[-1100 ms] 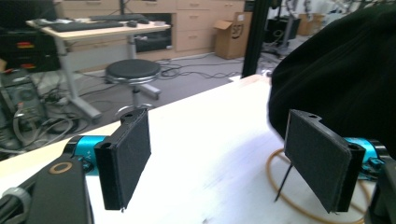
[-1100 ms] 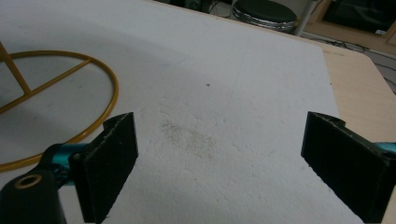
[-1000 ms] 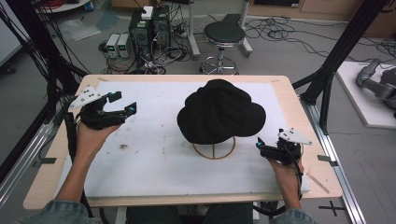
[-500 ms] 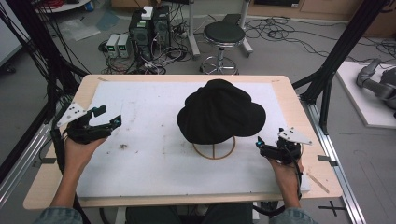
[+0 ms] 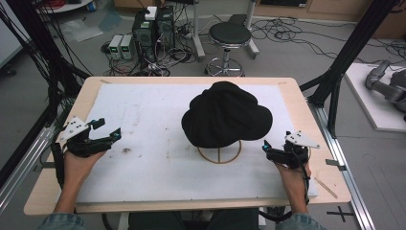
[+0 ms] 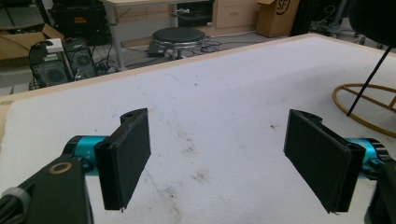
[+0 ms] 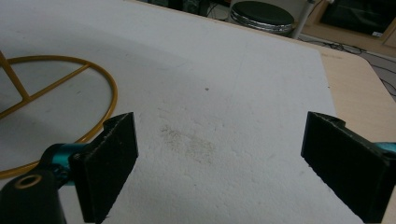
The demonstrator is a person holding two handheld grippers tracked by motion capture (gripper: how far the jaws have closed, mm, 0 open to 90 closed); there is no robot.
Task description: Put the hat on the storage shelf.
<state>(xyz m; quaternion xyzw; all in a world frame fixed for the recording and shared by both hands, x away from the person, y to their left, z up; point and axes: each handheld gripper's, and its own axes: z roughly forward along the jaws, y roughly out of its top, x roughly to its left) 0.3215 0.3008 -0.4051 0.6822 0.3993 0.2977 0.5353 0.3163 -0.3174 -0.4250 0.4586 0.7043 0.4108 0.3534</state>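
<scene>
A black hat (image 5: 225, 115) rests on a stand with a gold ring base (image 5: 219, 154) in the middle of the white mat. The ring base (image 6: 369, 109) also shows at the right of the left gripper view, and at the left of the right gripper view as a gold hoop (image 7: 56, 116). My left gripper (image 5: 109, 130) stands open at the mat's left edge, well clear of the hat, jaws wide with nothing between them. My right gripper (image 5: 268, 149) stands open just right of the ring base, also holding nothing.
The white mat (image 5: 158, 120) covers a wooden table (image 5: 301, 96). Behind the table stand a round stool (image 5: 230, 36), computer boxes (image 5: 153, 24) and loose cables. Black frame posts (image 5: 344, 62) rise at both sides.
My left gripper has moved left and toward the front of the table, away from the hat. The right gripper has stayed where it was.
</scene>
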